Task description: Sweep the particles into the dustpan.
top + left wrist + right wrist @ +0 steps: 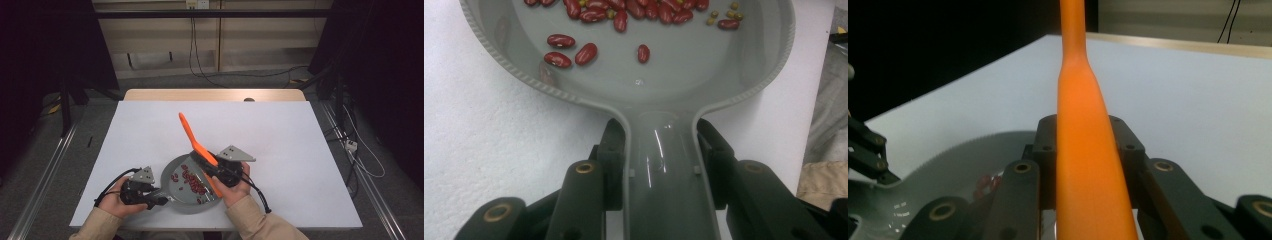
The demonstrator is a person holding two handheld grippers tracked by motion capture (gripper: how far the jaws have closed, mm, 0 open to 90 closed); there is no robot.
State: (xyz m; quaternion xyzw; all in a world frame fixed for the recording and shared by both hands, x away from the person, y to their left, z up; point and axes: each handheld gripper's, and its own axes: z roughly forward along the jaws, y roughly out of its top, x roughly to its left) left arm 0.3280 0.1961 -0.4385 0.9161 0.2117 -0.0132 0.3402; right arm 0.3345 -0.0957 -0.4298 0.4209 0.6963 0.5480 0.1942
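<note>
Nearest you, at the front edge of the white tabletop, your left hand grips the left gripper, and its two black jaws are closed against either side of the long handle of the round grey plastic pan; in the left gripper view that handle runs straight up between the jaws, touching both, into the pan's bowl. The pan sits flat on the table just in front of you, between your two hands. Inside it lie glossy dark red kidney beans, most gathered toward the middle and right of the bowl, a few loose ones apart on the left; the left gripper view shows three or four stray beans nearer the handle and some small yellowish-green peas mixed in at the far side. Your right hand holds the right gripper over the pan's right rim, jaws clamped on the orange plastic spatula. The spatula's lower end reaches down into the pan among the beans, while its handle slants up and away to the left, its tip hanging above bare table beyond the pan. In the right gripper view the orange handle rises between the two jaws, pinched on both sides, with the pan's ridged grey rim and a few beans low on the left. Farther off, a strip of pale wooden table edge borders the white surface, and black cables hang down the wall behind.
</note>
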